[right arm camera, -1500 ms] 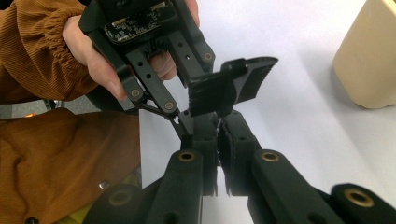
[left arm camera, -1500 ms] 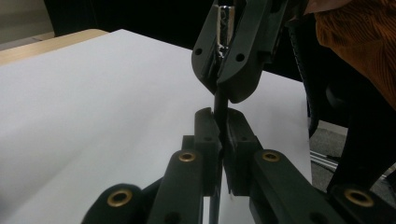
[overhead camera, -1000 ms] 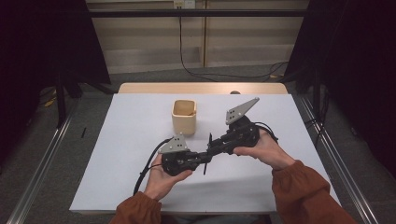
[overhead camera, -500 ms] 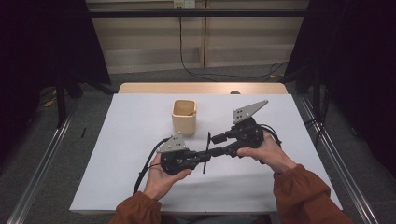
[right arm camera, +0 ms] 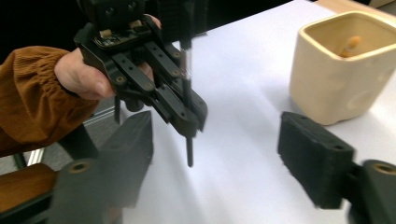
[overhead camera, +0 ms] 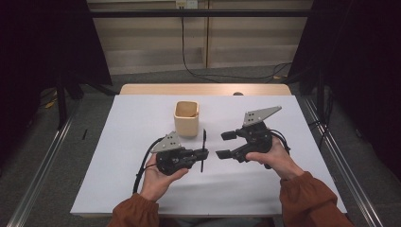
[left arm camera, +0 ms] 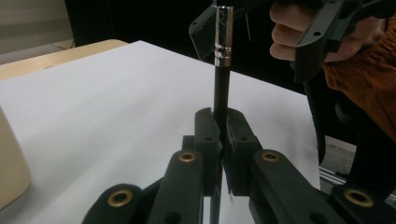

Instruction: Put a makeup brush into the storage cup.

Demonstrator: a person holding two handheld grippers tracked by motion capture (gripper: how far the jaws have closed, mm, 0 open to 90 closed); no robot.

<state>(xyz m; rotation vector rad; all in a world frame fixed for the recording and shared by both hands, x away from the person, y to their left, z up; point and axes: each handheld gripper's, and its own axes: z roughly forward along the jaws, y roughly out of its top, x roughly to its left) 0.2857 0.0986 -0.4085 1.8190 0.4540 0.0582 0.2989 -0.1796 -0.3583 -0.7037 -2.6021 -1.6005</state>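
1. The left gripper (overhead camera: pixel 201 153) is pinching a thin black pen (overhead camera: pixel 204 150) at mid-shaft; its fingers (left arm camera: pixel 208 135) are pressing together on the barrel from both sides.
2. The pen is standing crosswise to the fingers, ends at 12 and 6 o'clock in the high view, clear of the counter (overhead camera: pixel 118 161). The mid-shaft hold is leaving both ends free, probably for a handover or for insertion into the cup (overhead camera: pixel 187 118).
3. The right gripper (overhead camera: pixel 227 144) is sitting at 3 o'clock of the pen, apart from it. Its jaws have just been opening, and its fingers (right arm camera: pixel 315 165) are standing spread with nothing between them.
4. The spread stance is leaving the pen to the left gripper alone.
5. The cup is standing upright at 11 o'clock of the pen, near it, with its mouth open upward. An orange-tipped item, too small to identify, is lying inside in the right gripper view.
6. Materials: the pen barrel is matte black, round and slender, with a bright metal band (left arm camera: pixel 223 58) near one end. The cup is cream, smooth, squarish with rounded corners, probably ceramic. The counter cover is a flat white sheet. The finger pads are black, blocky and dull.
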